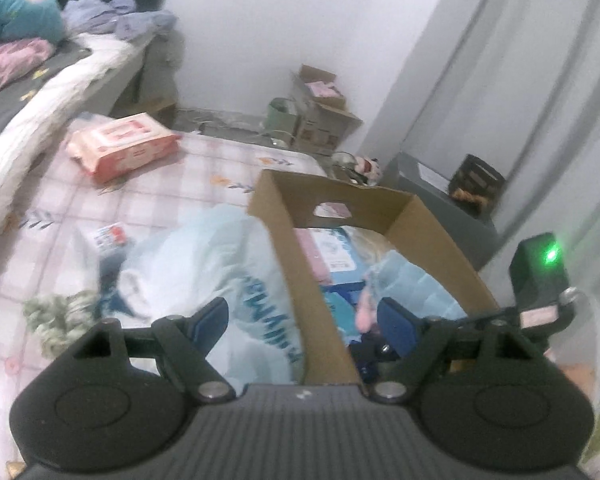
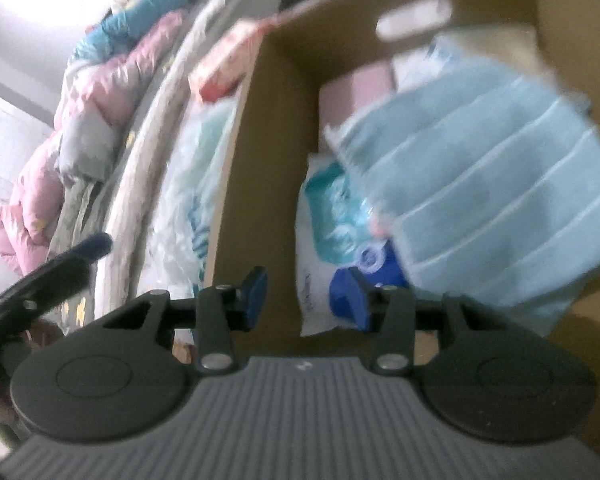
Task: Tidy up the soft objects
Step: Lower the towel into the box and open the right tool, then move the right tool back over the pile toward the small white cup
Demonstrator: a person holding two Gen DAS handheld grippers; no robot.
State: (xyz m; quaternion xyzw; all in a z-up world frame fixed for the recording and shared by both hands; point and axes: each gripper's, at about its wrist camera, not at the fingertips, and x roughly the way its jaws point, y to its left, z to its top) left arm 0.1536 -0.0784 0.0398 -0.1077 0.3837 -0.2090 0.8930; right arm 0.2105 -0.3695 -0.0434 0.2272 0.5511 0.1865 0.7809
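A brown cardboard box (image 1: 300,272) stands on the checked bed sheet; it also shows in the right wrist view (image 2: 260,152). Inside it lie a light blue striped towel (image 2: 488,192), tissue packs (image 2: 332,196) and a pink pack (image 1: 312,256). My left gripper (image 1: 304,320) is open and straddles the box's left wall. My right gripper (image 2: 306,294) is open and empty at the box's near rim, just left of the towel. A pale blue plastic bag (image 1: 204,260) lies against the box's left side. A pink-red tissue pack (image 1: 120,146) lies farther back on the sheet.
A green-white knitted piece (image 1: 56,316) and a small packet (image 1: 108,236) lie left of the bag. Pink and blue quilted jackets (image 2: 88,112) are piled on the raised bed. Cartons (image 1: 320,108) stand by the far wall. A grey cabinet (image 1: 448,204) stands at right.
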